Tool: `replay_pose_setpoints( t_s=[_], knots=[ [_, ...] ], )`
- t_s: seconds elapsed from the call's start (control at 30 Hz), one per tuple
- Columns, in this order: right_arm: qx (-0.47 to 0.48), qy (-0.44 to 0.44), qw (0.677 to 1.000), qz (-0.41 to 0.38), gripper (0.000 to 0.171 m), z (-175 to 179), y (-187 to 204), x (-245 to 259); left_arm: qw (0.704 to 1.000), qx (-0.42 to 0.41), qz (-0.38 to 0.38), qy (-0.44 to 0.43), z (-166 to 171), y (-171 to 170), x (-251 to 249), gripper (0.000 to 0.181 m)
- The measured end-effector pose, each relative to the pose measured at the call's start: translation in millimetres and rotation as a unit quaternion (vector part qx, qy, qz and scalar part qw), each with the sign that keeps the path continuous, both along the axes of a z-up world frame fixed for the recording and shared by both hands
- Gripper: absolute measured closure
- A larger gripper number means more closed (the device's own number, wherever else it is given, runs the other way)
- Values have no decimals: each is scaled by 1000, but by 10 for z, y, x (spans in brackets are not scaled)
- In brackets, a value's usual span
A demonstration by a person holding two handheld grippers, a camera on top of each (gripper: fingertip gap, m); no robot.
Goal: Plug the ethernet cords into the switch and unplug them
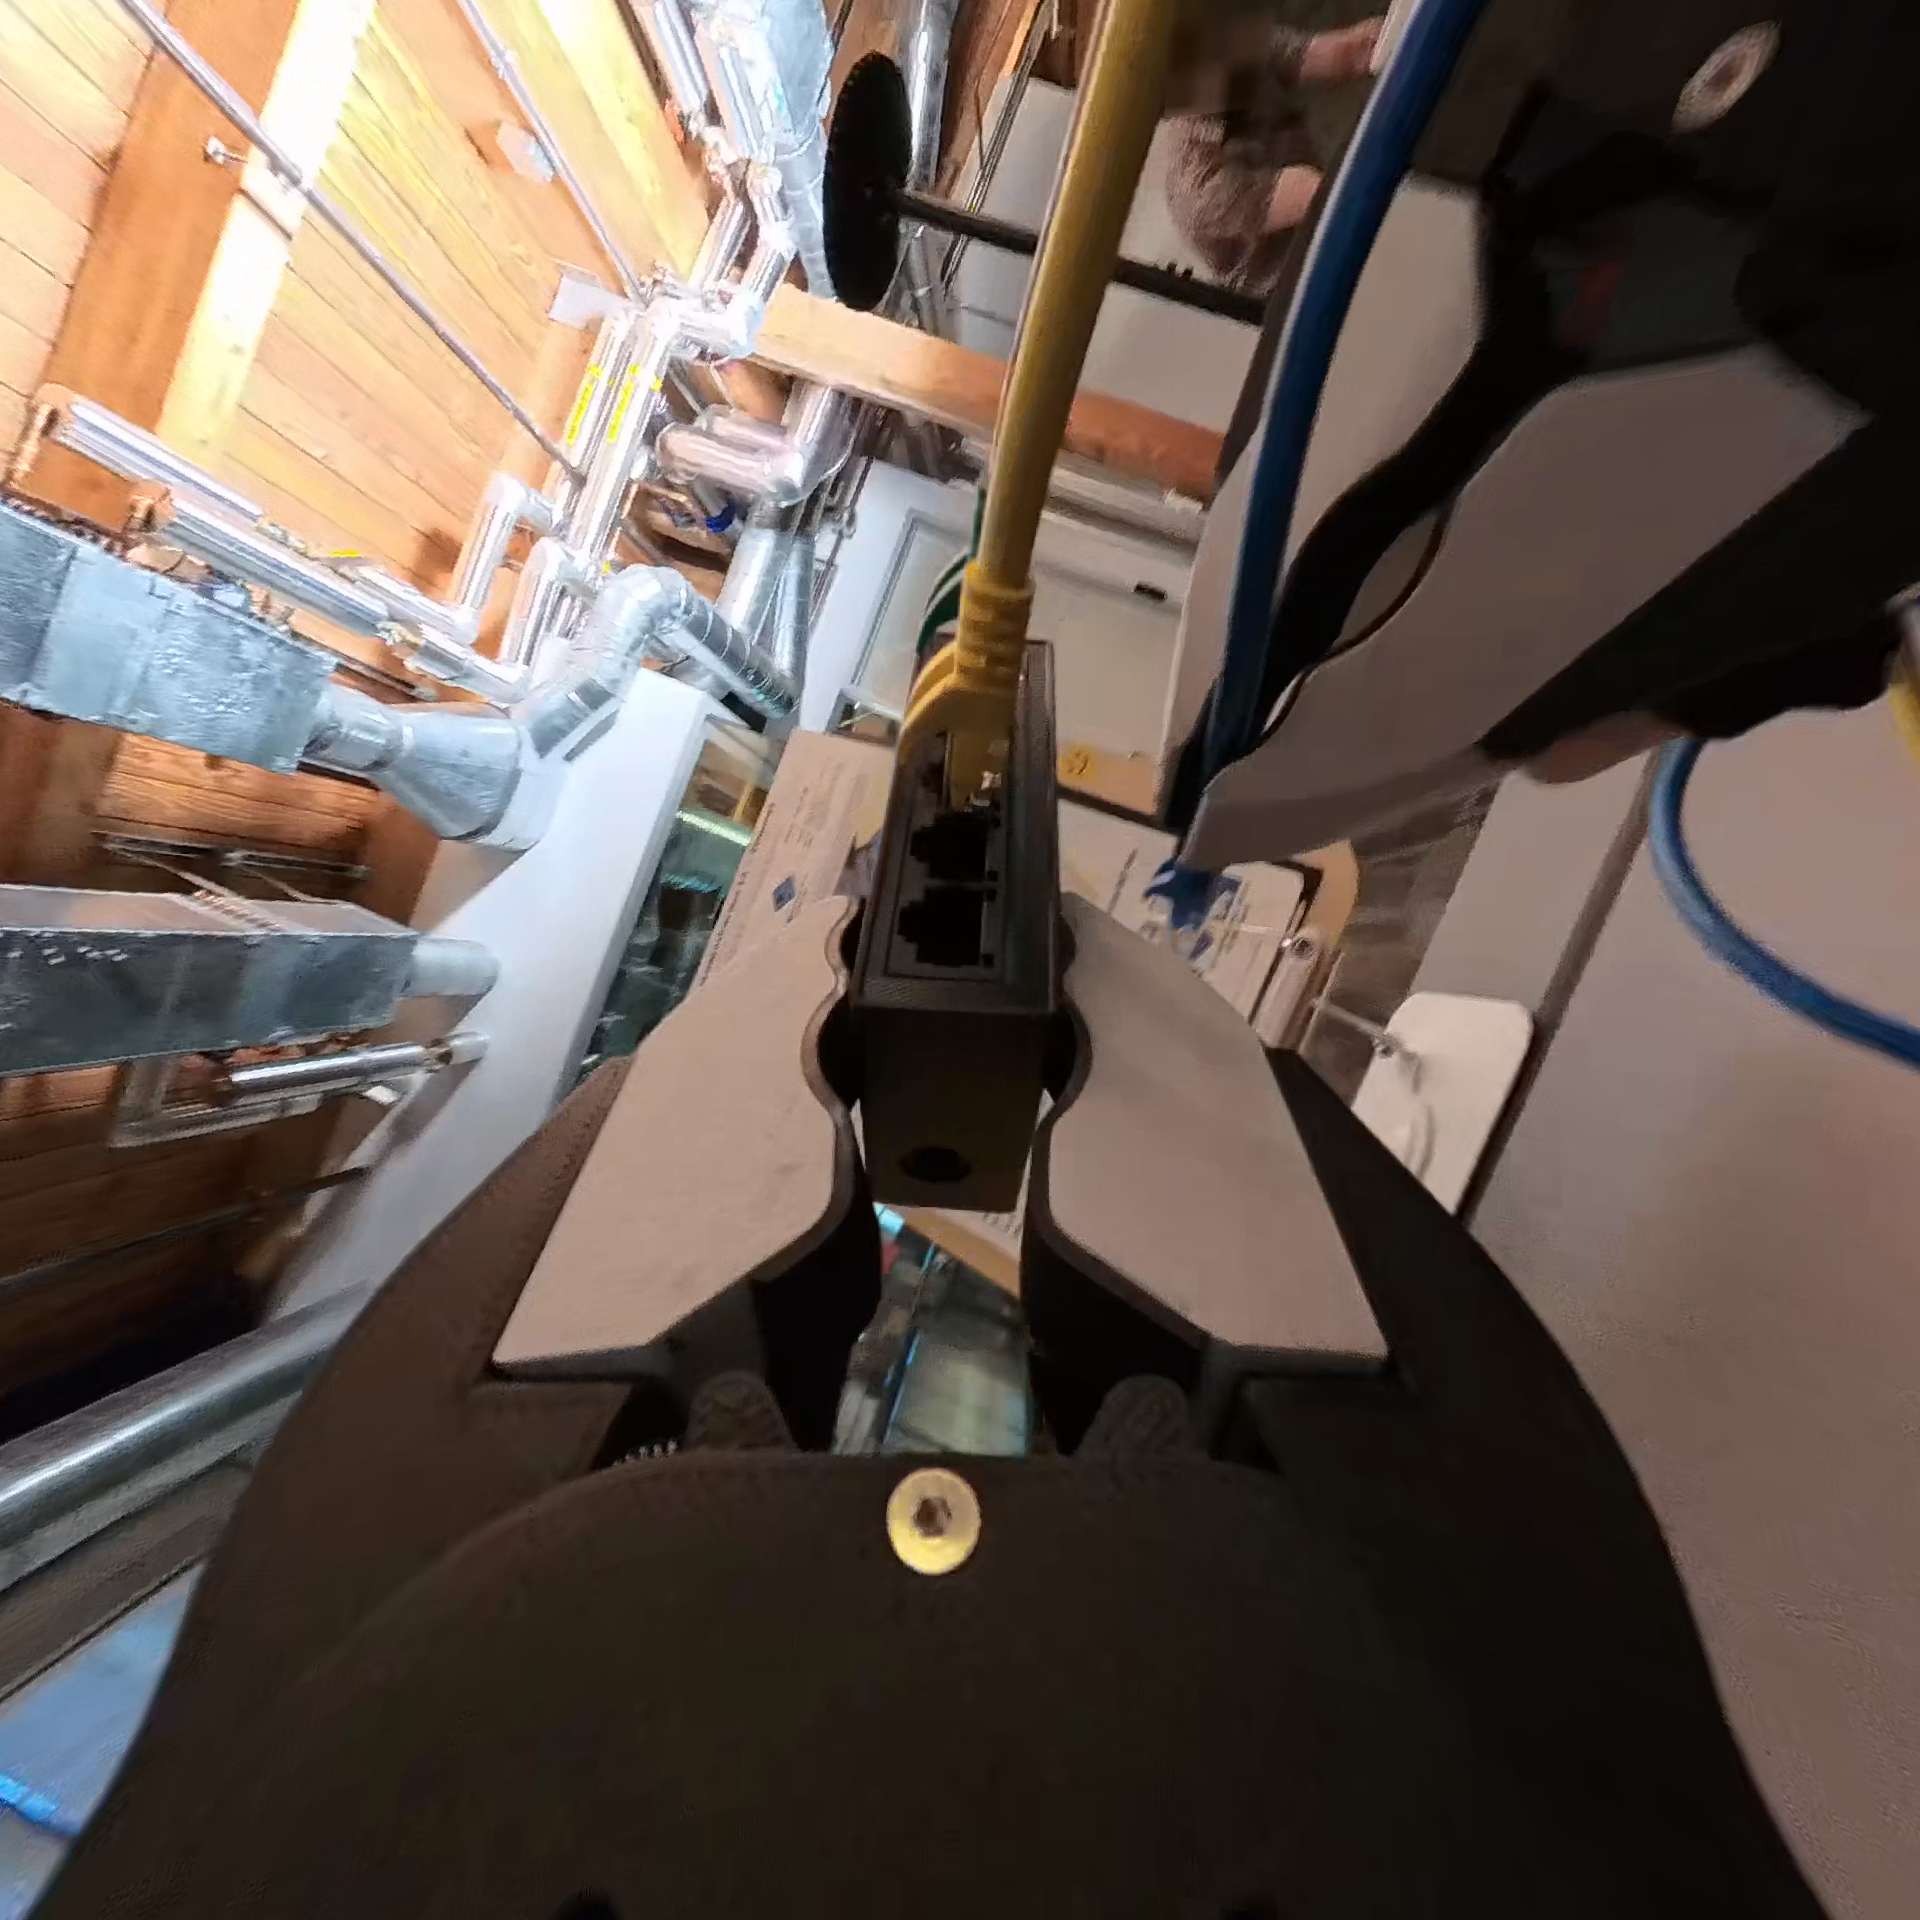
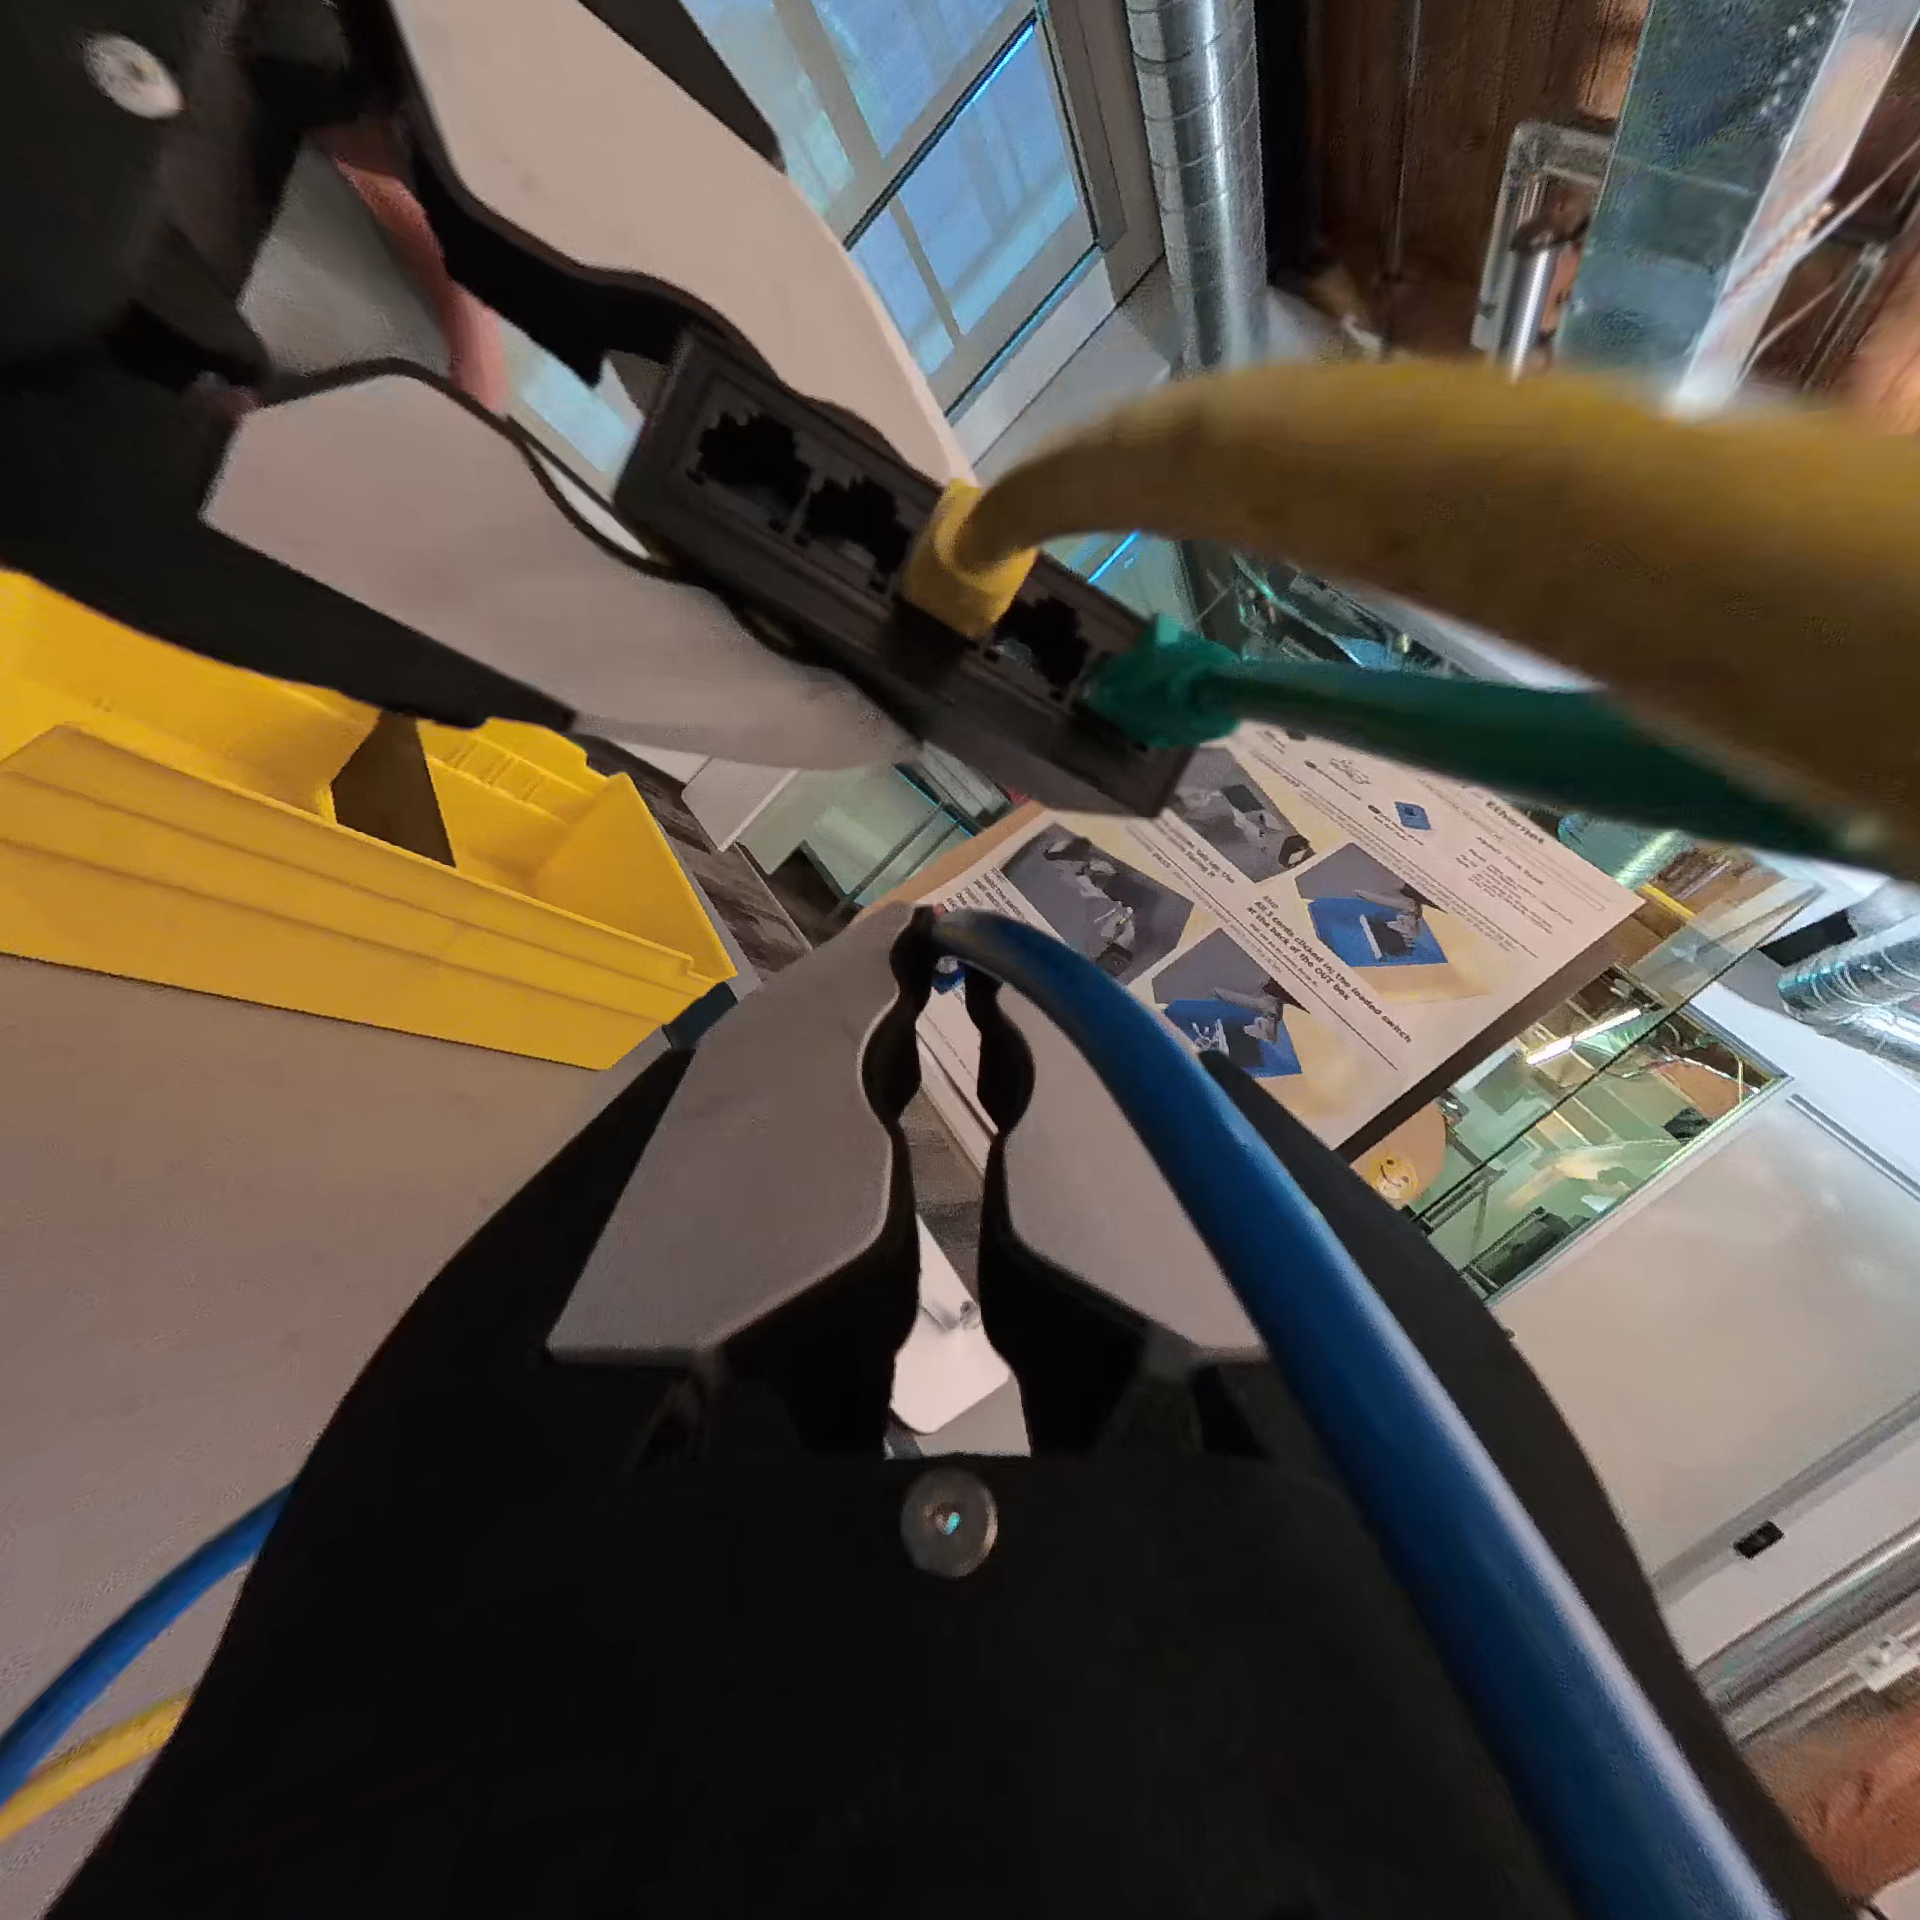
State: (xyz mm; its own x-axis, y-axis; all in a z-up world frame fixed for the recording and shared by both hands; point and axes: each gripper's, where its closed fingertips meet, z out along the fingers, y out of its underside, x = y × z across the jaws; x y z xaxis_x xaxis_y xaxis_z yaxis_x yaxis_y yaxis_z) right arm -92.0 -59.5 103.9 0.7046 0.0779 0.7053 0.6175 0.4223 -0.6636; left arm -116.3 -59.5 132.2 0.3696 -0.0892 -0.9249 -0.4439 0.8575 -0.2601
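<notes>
Between the pale fingers of the left gripper (image 1: 956, 1029) sits the black switch (image 1: 951, 997), clamped by its sides and held up in the air with its port face turned toward the other tool. A yellow cord (image 2: 971, 566) is seated in a middle port and a green cord (image 2: 1153, 681) in the port at the far end; two ports nearest the left gripper look empty. The right gripper (image 2: 940, 971) is pinched on the blue cord (image 2: 1299, 1226) just behind its plug, which hovers near the switch but apart from it. Likely trouble from here: the plug sits mostly hidden at the fingertips, so it may meet an empty port tilted and jam. A hard push could also make the switch slide or twist in the left gripper's side-on hold.
</notes>
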Motion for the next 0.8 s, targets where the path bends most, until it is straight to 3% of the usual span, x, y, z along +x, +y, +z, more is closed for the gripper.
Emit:
replay_pose_setpoints(
  t_s=[0.37, 0.57, 0.8],
  knots=[
    [117, -32, 990, 75, 165, 182, -465, -531, 997, 13, 72, -36, 164, 420, -398, 153],
    [159, -55, 982, 85, 165, 278, -646, -643, 999, 4, 42, -9, 65, 390, -322, 153],
    [210, -169, 962, 45, 163, 195, -671, -677, 999, 7, -4, 31, -49, 209, -177, 153]
  ],
)
